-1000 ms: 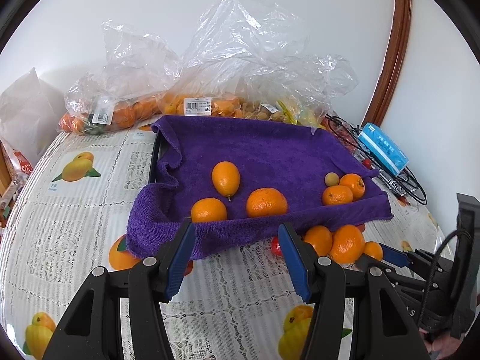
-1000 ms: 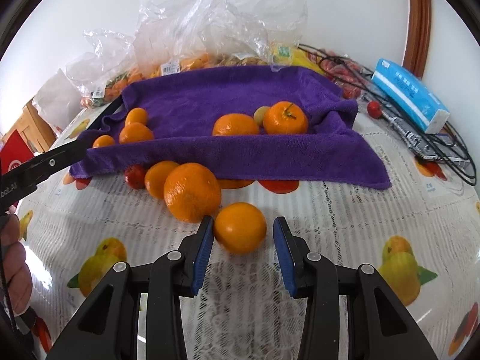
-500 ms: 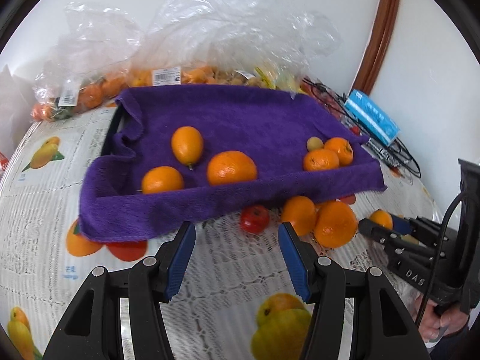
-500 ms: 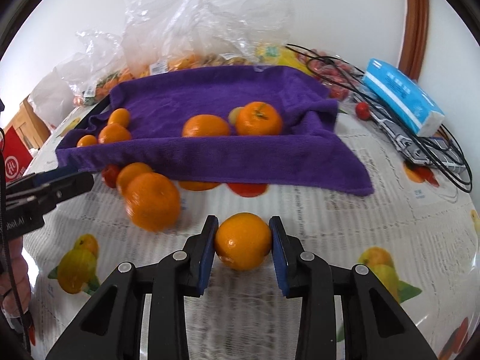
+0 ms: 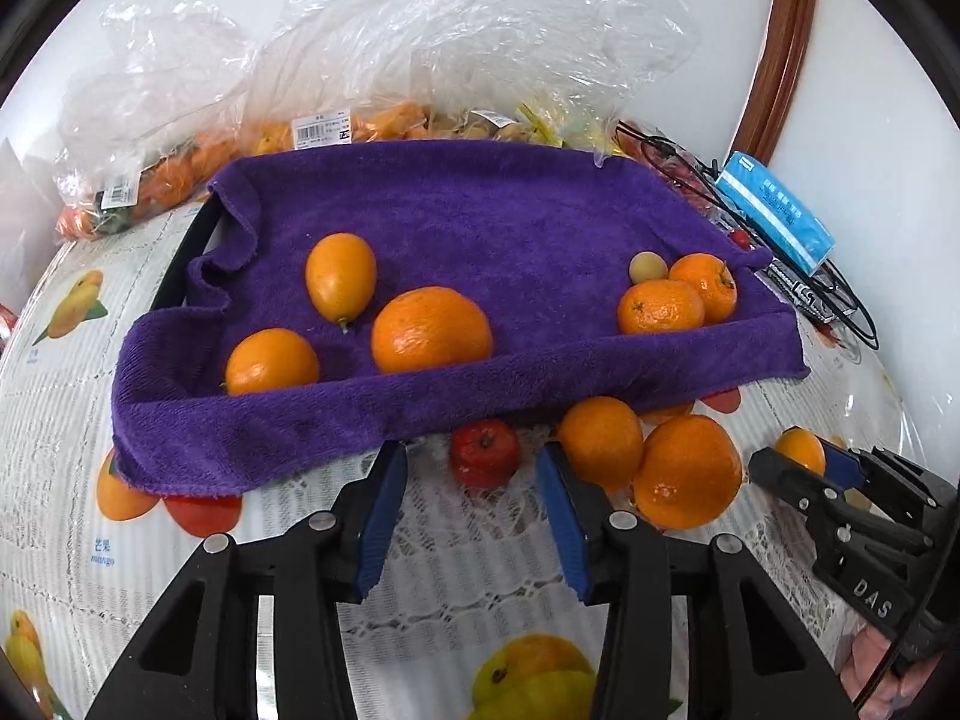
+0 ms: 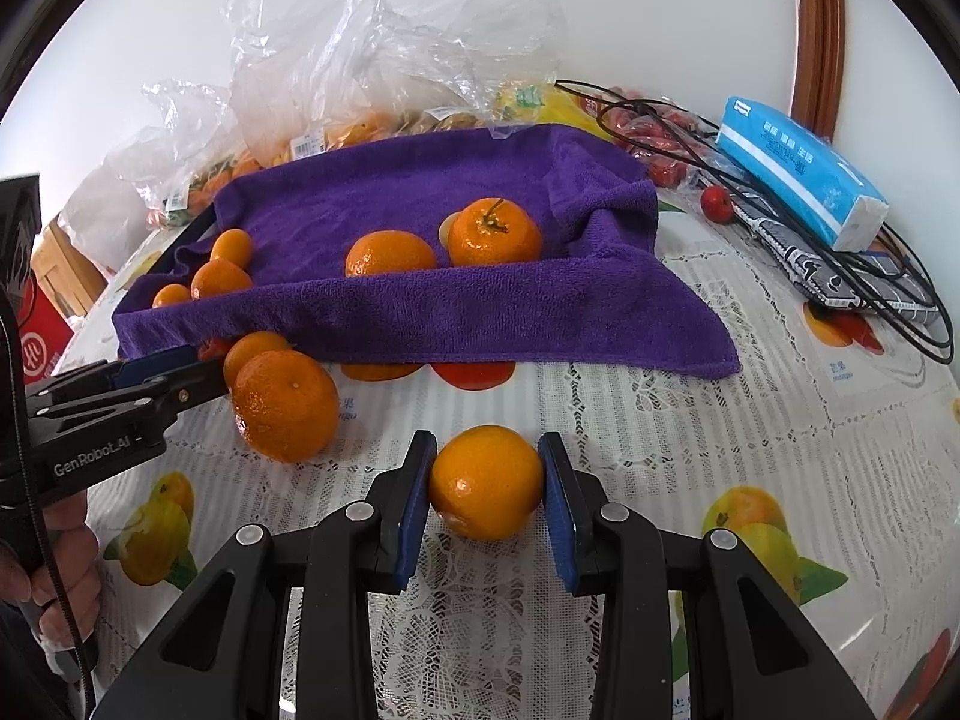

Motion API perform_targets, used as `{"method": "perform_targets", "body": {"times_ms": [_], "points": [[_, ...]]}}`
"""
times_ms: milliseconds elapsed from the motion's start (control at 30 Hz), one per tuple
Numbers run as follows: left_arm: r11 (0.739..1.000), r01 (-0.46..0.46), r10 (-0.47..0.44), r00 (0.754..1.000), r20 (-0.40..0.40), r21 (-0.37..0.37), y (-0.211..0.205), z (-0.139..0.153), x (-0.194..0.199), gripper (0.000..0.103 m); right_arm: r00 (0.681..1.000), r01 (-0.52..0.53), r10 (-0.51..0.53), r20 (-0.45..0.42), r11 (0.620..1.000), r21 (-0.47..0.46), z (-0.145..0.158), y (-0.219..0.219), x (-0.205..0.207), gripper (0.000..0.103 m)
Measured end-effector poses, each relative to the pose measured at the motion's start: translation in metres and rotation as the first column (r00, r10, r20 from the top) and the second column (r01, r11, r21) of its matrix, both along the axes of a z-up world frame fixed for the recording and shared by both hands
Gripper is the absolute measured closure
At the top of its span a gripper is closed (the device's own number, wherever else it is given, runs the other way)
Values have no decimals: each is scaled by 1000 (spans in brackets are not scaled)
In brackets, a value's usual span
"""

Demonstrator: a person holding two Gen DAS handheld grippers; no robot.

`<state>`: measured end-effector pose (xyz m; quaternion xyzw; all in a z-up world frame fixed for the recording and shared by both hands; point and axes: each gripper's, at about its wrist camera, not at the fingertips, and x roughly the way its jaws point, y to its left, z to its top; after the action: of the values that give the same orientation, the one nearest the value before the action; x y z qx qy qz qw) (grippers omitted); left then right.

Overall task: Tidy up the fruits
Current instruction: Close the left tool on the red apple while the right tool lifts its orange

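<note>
Orange fruit [image 6: 485, 482], round, glossy and lightly dimpled, sits between your right gripper [image 6: 485, 489] pads on the patterned tablecloth [image 6: 660, 420]; both pads press its sides after closing in. Your left gripper [image 5: 471, 519] has just been narrowing, its jaws still parted around nothing, a small red fruit [image 5: 485, 452] just ahead of its tips. Beyond both lies the purple towel [image 5: 480, 228], holding more oranges.

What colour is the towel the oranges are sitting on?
The towel is purple, clearest in the left wrist view.
</note>
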<state>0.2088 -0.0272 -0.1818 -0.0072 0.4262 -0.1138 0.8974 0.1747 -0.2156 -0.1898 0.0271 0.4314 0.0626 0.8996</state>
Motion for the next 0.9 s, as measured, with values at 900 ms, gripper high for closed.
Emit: {"method": "perform_targets", "body": {"times_ms": [900], "points": [[1000,-14,14,1000,-7,8,-6,1,3,79,1000,-4,4,-3,1000,-12,-1,3,1,68]]}}
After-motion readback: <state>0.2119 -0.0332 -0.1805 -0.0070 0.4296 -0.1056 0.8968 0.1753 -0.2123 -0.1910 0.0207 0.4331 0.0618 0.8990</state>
